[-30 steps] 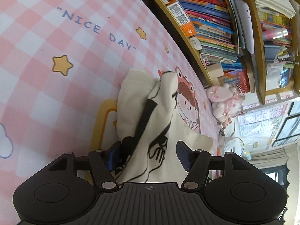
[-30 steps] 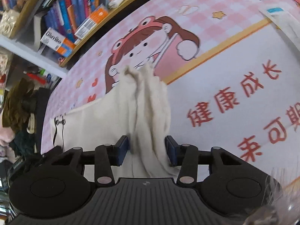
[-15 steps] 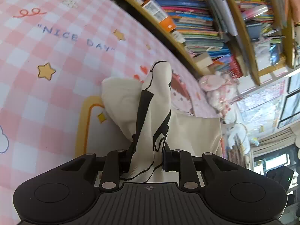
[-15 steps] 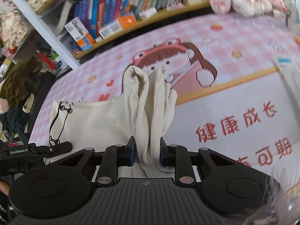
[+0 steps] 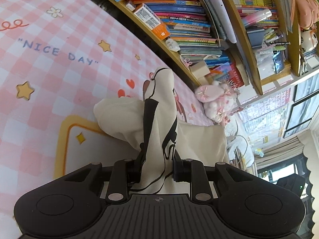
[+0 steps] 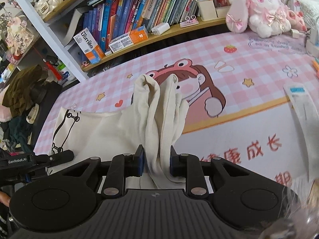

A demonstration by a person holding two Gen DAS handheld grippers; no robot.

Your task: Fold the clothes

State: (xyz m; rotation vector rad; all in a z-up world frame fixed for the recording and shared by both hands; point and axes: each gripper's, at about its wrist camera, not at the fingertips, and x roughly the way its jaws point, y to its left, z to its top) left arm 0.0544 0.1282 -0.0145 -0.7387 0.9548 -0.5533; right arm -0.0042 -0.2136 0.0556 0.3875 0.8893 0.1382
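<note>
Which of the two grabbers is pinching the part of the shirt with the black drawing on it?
The left gripper. The cream shirt fabric between its fingers has black lines, while the right gripper pinches plain cream fabric.

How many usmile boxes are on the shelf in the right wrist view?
2. One usmile box stands tilted at the left; another lies flat beside it. More may be hidden among the books.

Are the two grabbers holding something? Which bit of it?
Yes. Both hold the cream garment. The left gripper pinches a bunched part with black print; the right gripper pinches a plain bunched fold.
</note>
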